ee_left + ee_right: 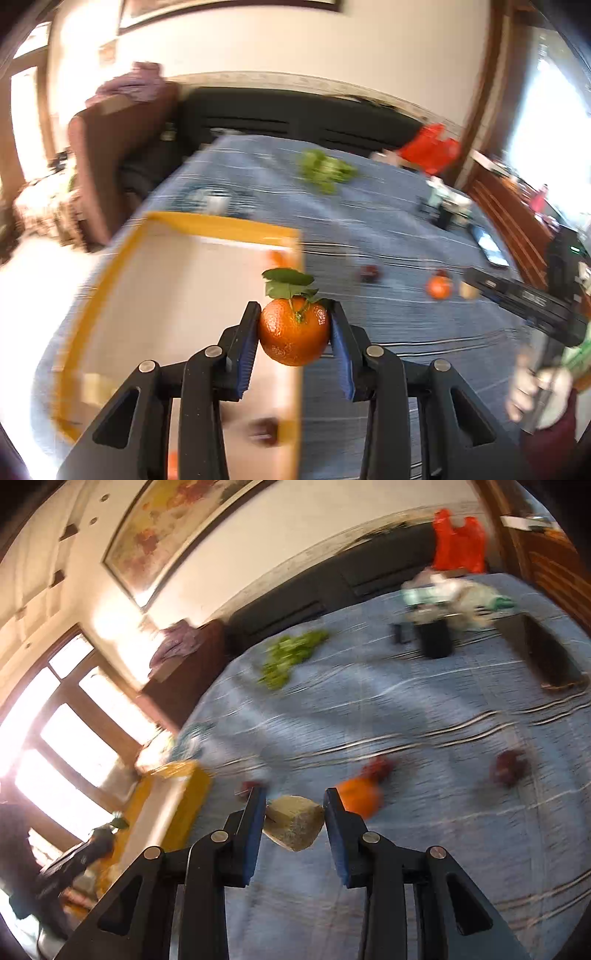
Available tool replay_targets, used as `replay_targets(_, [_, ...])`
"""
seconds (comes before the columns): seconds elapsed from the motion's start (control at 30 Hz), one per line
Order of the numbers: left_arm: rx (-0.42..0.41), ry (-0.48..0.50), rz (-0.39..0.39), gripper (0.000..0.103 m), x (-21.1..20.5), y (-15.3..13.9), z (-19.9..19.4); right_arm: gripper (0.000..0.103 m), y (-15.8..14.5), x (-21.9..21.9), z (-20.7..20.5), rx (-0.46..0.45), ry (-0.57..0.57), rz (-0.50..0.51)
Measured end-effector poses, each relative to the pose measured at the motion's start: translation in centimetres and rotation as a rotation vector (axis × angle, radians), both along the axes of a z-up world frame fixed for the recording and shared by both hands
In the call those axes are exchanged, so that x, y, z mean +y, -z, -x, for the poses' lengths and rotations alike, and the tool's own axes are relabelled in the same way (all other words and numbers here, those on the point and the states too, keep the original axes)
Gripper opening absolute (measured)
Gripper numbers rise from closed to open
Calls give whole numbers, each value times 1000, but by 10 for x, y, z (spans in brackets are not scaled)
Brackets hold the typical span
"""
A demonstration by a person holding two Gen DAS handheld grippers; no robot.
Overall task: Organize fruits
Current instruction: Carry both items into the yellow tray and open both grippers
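My left gripper (294, 325) is shut on an orange with green leaves (293, 332), held above the right edge of a yellow-rimmed tray (221, 223). A dark fruit (264, 430) lies blurred in the tray's near part. My right gripper (294, 818) is shut on a pale cut fruit piece (295, 827) above the blue striped cloth (406, 716). Behind it on the cloth lie another orange (360, 795) and two dark red fruits (378, 768) (508, 768). A bunch of green grapes (291, 655) rests farther back. The yellow tray (177, 794) shows at the left of the right wrist view.
A black box (550, 653), a dark cup (436, 638) and a crumpled bag (458, 594) crowd the far right of the table. A red bag (430, 147) hangs behind. A brown chair (110, 147) stands left. The other gripper's body (528, 306) and a hand (524, 391) show at right.
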State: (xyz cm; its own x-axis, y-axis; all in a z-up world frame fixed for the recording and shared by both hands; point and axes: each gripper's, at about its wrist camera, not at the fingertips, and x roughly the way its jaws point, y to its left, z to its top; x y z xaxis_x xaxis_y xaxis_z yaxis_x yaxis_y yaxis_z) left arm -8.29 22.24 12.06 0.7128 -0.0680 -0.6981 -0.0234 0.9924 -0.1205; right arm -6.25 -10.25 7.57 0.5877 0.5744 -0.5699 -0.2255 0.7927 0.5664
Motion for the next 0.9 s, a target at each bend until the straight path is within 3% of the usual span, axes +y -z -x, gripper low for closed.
replay_targets(0.2, [38, -132, 29, 36, 67, 17, 7, 36, -24, 112, 25, -19, -224, 25])
replay_targets(0.4, [125, -203, 121, 36, 107, 54, -3, 36, -16, 212, 45, -7, -385, 125])
replay_targets(0.73, [130, -249, 201, 36, 138, 69, 4, 37, 27, 285, 43, 26, -430, 332])
replay_targets(0.9, [62, -269, 191, 57, 136, 51, 22, 37, 37, 293, 42, 25, -439, 361])
